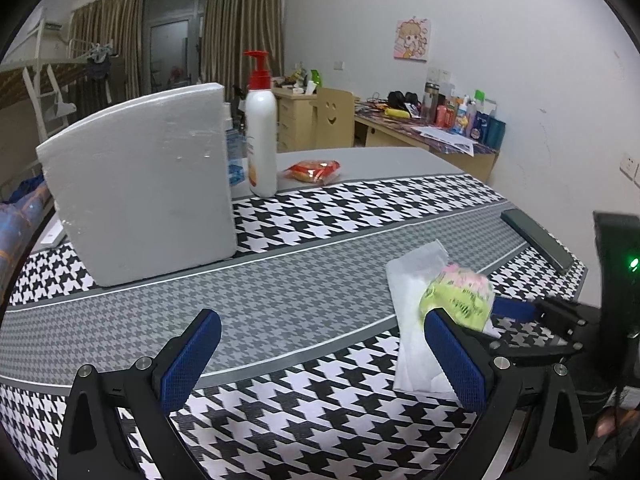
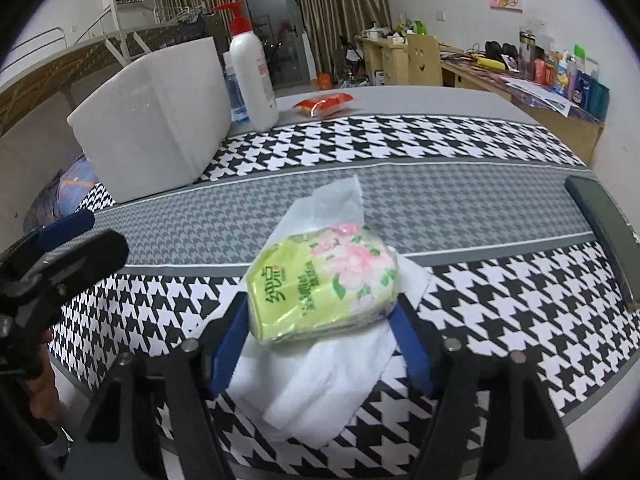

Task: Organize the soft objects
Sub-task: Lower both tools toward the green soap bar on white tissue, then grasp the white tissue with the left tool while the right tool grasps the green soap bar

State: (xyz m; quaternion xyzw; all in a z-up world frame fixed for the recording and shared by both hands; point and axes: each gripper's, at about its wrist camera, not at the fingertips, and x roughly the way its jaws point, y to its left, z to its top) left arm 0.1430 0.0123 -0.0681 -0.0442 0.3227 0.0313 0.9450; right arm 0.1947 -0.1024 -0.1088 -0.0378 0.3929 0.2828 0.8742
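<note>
A green and pink tissue pack (image 2: 320, 280) lies on a loose white tissue sheet (image 2: 320, 380) on the houndstooth tablecloth (image 2: 500, 300). My right gripper (image 2: 316, 320) has its blue fingers (image 2: 228, 344) closed against both sides of the pack. In the left wrist view the pack (image 1: 456, 296) and the sheet (image 1: 412, 312) show at the right, with the right gripper's finger behind them. My left gripper (image 1: 320, 344) is open and empty above the cloth, left of the pack.
A white foam box (image 1: 140, 188) stands at the back left. A white pump bottle (image 1: 261, 136) with a red top and a red snack packet (image 1: 314, 170) sit behind it. A dark flat phone (image 1: 536, 240) lies at the right edge.
</note>
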